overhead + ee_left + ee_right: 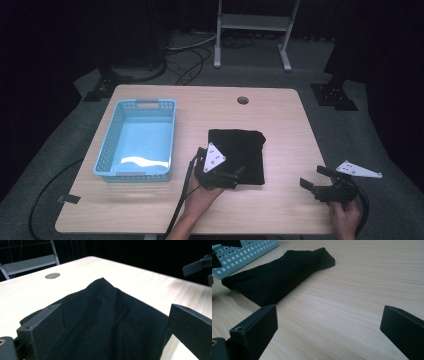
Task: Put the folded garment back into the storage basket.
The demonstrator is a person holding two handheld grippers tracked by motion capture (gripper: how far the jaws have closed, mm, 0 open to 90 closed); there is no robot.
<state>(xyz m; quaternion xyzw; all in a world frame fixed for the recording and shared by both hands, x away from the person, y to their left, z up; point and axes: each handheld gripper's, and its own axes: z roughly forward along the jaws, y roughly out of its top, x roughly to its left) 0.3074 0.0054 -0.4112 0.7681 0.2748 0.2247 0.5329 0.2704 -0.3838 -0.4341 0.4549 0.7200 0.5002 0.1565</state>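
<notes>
The cloth [240,152] is soft and limp; pinch its near folded edge. Your left gripper [220,176] and right gripper [314,180] both stand with jaws open.

Overhead light falls on the pale wooden table [280,115] while the surrounding room sinks into near-black. A white glare streak crosses the floor of the light blue perforated plastic basket [131,161]. In the left gripper view the far tabletop washes out, and the folded black cloth [107,322] shows little detail. Near jaws look soft.
</notes>
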